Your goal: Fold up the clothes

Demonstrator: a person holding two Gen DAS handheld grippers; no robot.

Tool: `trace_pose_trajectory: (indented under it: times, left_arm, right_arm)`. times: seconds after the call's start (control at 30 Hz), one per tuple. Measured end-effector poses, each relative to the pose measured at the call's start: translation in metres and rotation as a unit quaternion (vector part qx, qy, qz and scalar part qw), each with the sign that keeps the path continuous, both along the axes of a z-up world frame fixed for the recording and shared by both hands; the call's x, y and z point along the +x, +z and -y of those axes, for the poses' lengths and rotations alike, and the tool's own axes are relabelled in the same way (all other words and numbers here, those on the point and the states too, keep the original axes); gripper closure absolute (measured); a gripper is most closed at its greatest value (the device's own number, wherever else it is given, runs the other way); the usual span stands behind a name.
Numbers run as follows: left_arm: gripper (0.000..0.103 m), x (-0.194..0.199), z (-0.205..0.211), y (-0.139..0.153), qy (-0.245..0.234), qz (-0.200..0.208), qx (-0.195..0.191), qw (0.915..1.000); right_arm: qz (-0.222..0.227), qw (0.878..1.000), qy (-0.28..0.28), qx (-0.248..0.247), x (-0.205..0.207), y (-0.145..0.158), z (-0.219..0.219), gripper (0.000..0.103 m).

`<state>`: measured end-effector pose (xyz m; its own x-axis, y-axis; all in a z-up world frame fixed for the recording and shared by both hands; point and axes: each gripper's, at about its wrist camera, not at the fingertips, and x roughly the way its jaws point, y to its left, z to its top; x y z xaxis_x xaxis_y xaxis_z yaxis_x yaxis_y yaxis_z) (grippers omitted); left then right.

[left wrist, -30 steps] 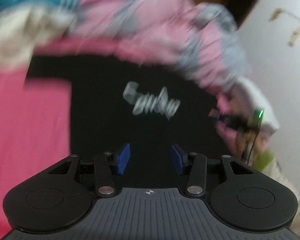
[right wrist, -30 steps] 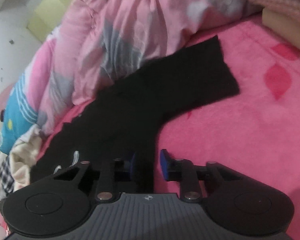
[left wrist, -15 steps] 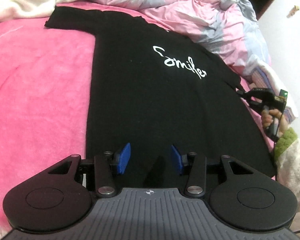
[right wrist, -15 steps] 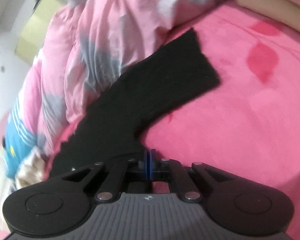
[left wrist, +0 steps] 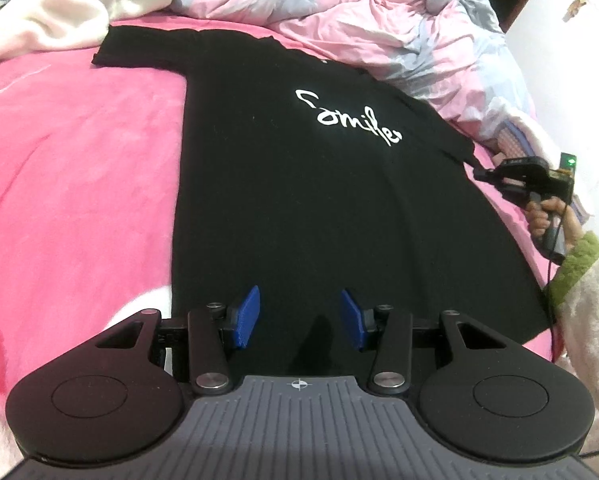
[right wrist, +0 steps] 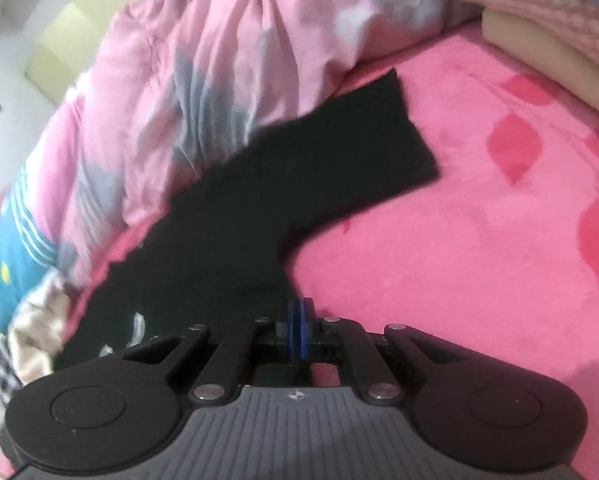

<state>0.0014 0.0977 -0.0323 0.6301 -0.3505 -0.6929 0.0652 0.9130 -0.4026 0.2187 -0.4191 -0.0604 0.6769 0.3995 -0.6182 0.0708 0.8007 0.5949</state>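
Black tee (left wrist: 299,200) lies flat on the pink bed (left wrist: 79,180), white script on the chest reads something like "Familler". Left claw (left wrist: 297,318) hangs wide open over the hem, gripping nothing. Right claw (right wrist: 297,330) is pinched tight at the tee's side edge below the sleeve (right wrist: 359,152); can't tell if it's caught any cloth.

— What lies under your work?
— You have a pink fleece blanket (left wrist: 79,184) spread across the bed, with darker pink leaf shapes (right wrist: 513,148) printed on it.

— And behind that?
— You'll see a rumpled pink-and-grey duvet (left wrist: 399,28) heaped along the far side, and a cream fleece garment (left wrist: 59,8) bunched at the far left corner.

— Anything else?
— A blue striped cloth (right wrist: 15,248) beside the duvet, a pink knitted pillow (right wrist: 539,12) at the right, and a white wall (left wrist: 571,80).
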Motion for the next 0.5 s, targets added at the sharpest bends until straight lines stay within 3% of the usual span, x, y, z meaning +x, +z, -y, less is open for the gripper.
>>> trace_pose_trajectory:
  times: [0.07, 0.13, 0.17, 0.33, 0.43, 0.5]
  left_arm:
    - [0.058, -0.004, 0.000, 0.001, -0.001, 0.001, 0.001, 1.0000]
    - [0.058, -0.007, -0.003, 0.002, -0.001, 0.003, -0.002, 1.0000]
    - [0.058, -0.009, -0.006, 0.002, 0.000, 0.003, -0.005, 1.0000]
    - [0.058, -0.019, -0.024, 0.007, 0.003, 0.000, -0.032, 0.9995]
    - [0.058, -0.027, -0.039, 0.023, 0.013, 0.012, -0.025, 0.9995]
    - [0.058, -0.035, -0.052, 0.046, 0.033, 0.042, -0.008, 0.9986]
  right_arm:
    - [0.004, 1.000, 0.004, 0.017, -0.018, 0.010, 0.010, 0.095]
    - [0.011, 1.000, 0.000, 0.026, -0.050, 0.022, 0.026, 0.078]
    - [0.013, 0.999, -0.006, 0.034, -0.073, 0.027, 0.034, 0.075]
    - [0.028, 0.996, -0.038, 0.075, -0.186, 0.053, 0.074, 0.073]
    - [0.027, 0.993, -0.059, 0.098, -0.244, 0.058, 0.087, 0.072]
    - [0.025, 0.993, -0.061, 0.096, -0.264, 0.057, 0.082, 0.072]
